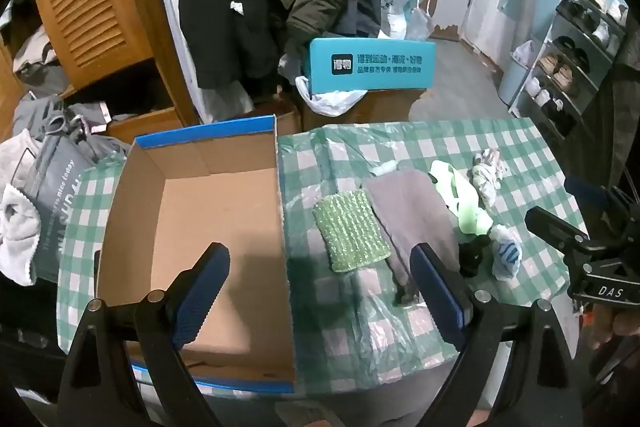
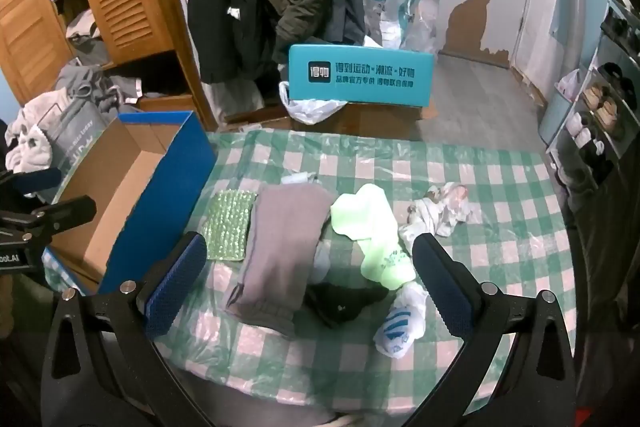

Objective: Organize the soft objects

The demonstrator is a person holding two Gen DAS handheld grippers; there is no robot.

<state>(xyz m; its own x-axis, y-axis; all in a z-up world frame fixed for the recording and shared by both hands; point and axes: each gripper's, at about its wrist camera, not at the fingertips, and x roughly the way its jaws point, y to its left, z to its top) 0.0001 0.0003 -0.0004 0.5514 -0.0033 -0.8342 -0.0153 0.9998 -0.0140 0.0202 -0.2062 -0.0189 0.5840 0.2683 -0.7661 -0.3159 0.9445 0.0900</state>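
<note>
Soft things lie in a loose cluster on the checked tablecloth (image 2: 500, 163), to the right of the empty cardboard box (image 1: 224, 211); none is in it yet. Your right gripper (image 2: 310, 271) hangs over the cluster with jaws wide apart and nothing between them; the grey cloth (image 2: 284, 247) lies right under it, its long axis running away from you, flanked by the green scrubbing pad (image 2: 230, 225) and the pale green sock (image 2: 372, 227). Your left gripper (image 1: 320, 291), also spread and empty, straddles the box's right wall; so the right hand looks nearer the cloth, and the box lies to its left.
</note>
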